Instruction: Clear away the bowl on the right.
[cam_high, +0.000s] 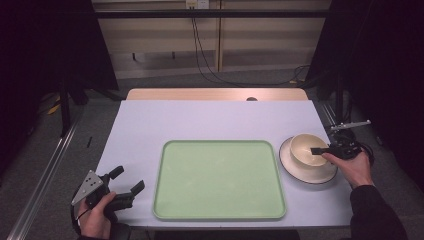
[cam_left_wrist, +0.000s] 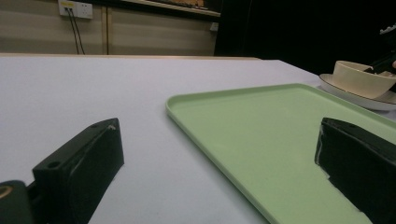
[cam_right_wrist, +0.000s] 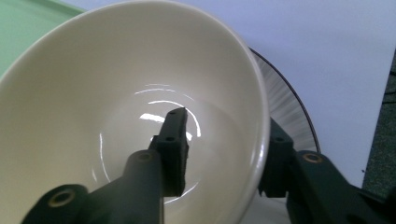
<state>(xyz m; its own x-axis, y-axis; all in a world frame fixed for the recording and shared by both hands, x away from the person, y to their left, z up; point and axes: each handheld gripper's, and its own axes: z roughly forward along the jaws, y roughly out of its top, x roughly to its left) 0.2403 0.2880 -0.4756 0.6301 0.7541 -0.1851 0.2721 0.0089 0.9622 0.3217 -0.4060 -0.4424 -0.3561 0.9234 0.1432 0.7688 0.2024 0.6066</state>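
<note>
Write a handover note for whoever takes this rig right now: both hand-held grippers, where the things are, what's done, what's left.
Right hand-held gripper: jaws straddle the rim of the cream bowl, one inside, one outside; whether it is clamped, I cannot tell.
Left hand-held gripper: open, holding nothing, resting on the table beside the green tray.
The bowl sits on the plate, right of the tray.
Done: the rim is engaged.
Left, probably: lift the bowl and move it, perhaps onto the tray, which has nothing on it.
</note>
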